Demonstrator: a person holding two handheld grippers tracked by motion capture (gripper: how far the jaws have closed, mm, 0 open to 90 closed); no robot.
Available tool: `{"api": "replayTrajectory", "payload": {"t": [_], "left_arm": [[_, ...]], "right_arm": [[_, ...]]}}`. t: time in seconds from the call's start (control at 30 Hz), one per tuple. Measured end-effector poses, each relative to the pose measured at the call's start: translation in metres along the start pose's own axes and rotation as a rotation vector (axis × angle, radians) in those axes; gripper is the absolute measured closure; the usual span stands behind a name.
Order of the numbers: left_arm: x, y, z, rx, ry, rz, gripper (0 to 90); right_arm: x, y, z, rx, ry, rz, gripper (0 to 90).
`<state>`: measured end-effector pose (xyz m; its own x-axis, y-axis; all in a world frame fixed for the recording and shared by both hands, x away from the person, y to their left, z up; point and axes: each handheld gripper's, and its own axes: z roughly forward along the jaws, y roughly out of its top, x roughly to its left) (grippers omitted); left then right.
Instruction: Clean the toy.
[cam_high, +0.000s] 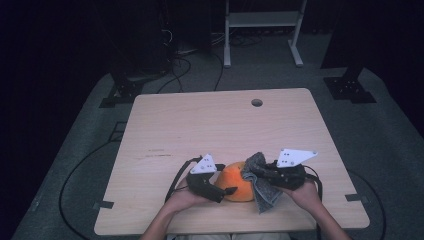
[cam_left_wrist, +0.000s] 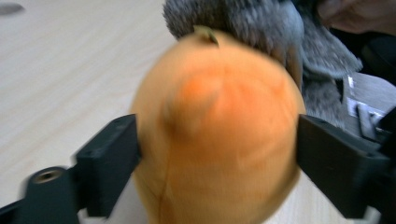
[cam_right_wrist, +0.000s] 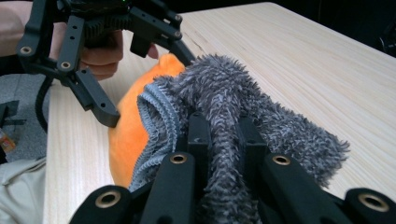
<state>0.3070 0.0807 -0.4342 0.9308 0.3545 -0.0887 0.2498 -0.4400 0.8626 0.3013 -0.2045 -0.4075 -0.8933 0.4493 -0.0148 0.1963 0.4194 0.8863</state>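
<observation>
An orange soft fruit-shaped toy rests on the wooden table near its front edge. My left gripper is shut on the orange toy, one black jaw pressing each side. A small stem tip shows at the toy's top. My right gripper is shut on a grey fluffy cloth, pinched between its jaws. The cloth lies pressed against the toy on its right side and hangs to the table. The left gripper appears in the right gripper view beside the toy.
A round cable hole sits near the table's far edge. Beyond the table stand a white frame and black stands on dark carpet, with cables trailing. The person's forearms enter at the bottom.
</observation>
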Motion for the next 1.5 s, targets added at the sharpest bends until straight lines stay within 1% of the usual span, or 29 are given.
{"api": "replayTrajectory", "payload": {"t": [0.03, 0.07, 0.13, 0.17, 0.23, 0.27, 0.3, 0.33, 0.37, 0.43, 0.47, 0.5, 0.53, 0.57, 0.63, 0.73, 0.77, 0.87, 0.9, 0.97, 1.07, 1.1, 1.17, 1.2, 1.23, 1.33, 1.4, 1.43, 1.5], "left_arm": [[-0.001, 0.000, 0.001, 0.000, 0.004, 0.012, 21.3], [-0.002, 0.001, 0.001, -0.003, 0.002, 0.013, 23.8], [-0.004, 0.001, 0.001, -0.009, 0.010, 0.025, 27.1], [-0.005, 0.002, 0.001, -0.013, 0.012, 0.030, 28.5], [-0.007, 0.003, 0.002, -0.019, 0.021, 0.038, 29.4], [-0.008, 0.004, 0.003, -0.024, 0.024, 0.044, 29.6], [-0.010, 0.006, 0.005, -0.036, 0.029, 0.050, 29.9], [-0.012, 0.007, 0.006, -0.036, 0.029, 0.066, 30.3], [-0.014, 0.008, 0.007, -0.033, 0.027, 0.086, 30.7], [-0.022, 0.008, 0.009, -0.023, 0.028, 0.158, 31.7], [-0.025, 0.007, 0.010, -0.012, 0.029, 0.182, 33.1], [-0.027, 0.006, 0.009, 0.006, 0.030, 0.195, 33.1], [-0.027, 0.004, 0.008, 0.012, 0.032, 0.197, 33.6], [-0.026, 0.002, 0.007, 0.014, 0.026, 0.186, 33.6], [-0.024, -0.002, 0.004, 0.015, 0.013, 0.179, 33.7], [-0.024, -0.005, 0.002, 0.027, 0.007, 0.188, 33.9], [-0.023, -0.006, 0.001, 0.029, 0.005, 0.194, 33.8], [-0.022, -0.008, -0.001, 0.033, -0.007, 0.201, 33.6], [-0.022, -0.008, -0.001, 0.036, -0.012, 0.204, 33.6], [-0.022, -0.009, -0.002, 0.042, -0.021, 0.212, 33.6], [-0.021, -0.011, -0.004, 0.044, -0.039, 0.201, 32.1], [-0.020, -0.012, -0.004, 0.045, -0.042, 0.200, 31.4], [-0.020, -0.013, -0.005, 0.045, -0.052, 0.204, 30.7], [-0.020, -0.013, -0.005, 0.046, -0.053, 0.210, 30.2], [-0.020, -0.013, -0.005, 0.049, -0.055, 0.213, 29.7], [-0.019, -0.015, -0.007, 0.058, -0.062, 0.220, 29.3], [-0.016, -0.017, -0.009, 0.062, -0.061, 0.203, 28.8], [-0.014, -0.018, -0.010, 0.064, -0.061, 0.195, 28.2], [-0.012, -0.020, -0.012, 0.072, -0.060, 0.193, 28.0]], "right_arm": [[-0.002, -0.002, -0.001, 0.014, -0.016, -0.006, 79.1], [-0.005, -0.004, -0.003, 0.036, -0.031, -0.004, 79.1], [-0.012, -0.009, -0.008, 0.073, -0.067, 0.020, 79.1], [-0.014, -0.010, -0.011, 0.077, -0.081, 0.028, 79.1], [-0.011, -0.008, -0.018, 0.033, -0.074, 0.023, 79.2], [-0.006, -0.003, -0.020, 0.007, -0.055, 0.012, 79.2], [-0.001, 0.003, -0.020, -0.015, -0.029, -0.007, 79.2], [0.006, 0.011, -0.019, -0.029, -0.006, -0.040, 79.2], [0.013, 0.019, -0.016, -0.023, 0.005, -0.063, 79.1], [0.021, 0.031, -0.008, -0.006, 0.026, -0.100, 79.2], [0.026, 0.040, 0.002, 0.028, 0.031, -0.129, 79.2], [0.026, 0.040, 0.002, 0.028, 0.031, -0.129, 79.2], [0.025, 0.042, 0.011, 0.075, 0.025, -0.137, 79.3], [0.025, 0.042, 0.011, 0.075, 0.025, -0.137, 79.3], [0.022, 0.040, 0.016, 0.097, 0.028, -0.113, 79.4], [0.017, 0.036, 0.014, 0.094, 0.007, -0.081, 79.4], [0.012, 0.032, 0.012, 0.087, 0.005, -0.050, 79.4], [-0.001, 0.018, 0.006, 0.068, 0.000, 0.012, 79.4], [-0.005, 0.013, 0.003, 0.061, -0.003, 0.041, 79.4], [-0.011, 0.002, -0.001, 0.052, 0.005, 0.087, 79.4], [-0.019, -0.011, -0.007, 0.059, -0.004, 0.126, 79.3], [-0.023, -0.017, -0.009, 0.067, -0.004, 0.147, 79.3], [-0.027, -0.023, -0.011, 0.079, -0.011, 0.167, 79.3], [-0.029, -0.025, -0.012, 0.071, -0.007, 0.187, 79.3], [-0.029, -0.026, -0.013, 0.055, -0.002, 0.194, 79.3], [-0.026, -0.020, -0.011, 0.018, 0.010, 0.187, 79.3], [-0.027, -0.019, -0.007, 0.013, 0.024, 0.196, 79.3], [-0.029, -0.021, -0.005, 0.009, 0.036, 0.213, 79.3], [-0.032, -0.028, -0.002, 0.014, 0.045, 0.243, 79.2]]}}
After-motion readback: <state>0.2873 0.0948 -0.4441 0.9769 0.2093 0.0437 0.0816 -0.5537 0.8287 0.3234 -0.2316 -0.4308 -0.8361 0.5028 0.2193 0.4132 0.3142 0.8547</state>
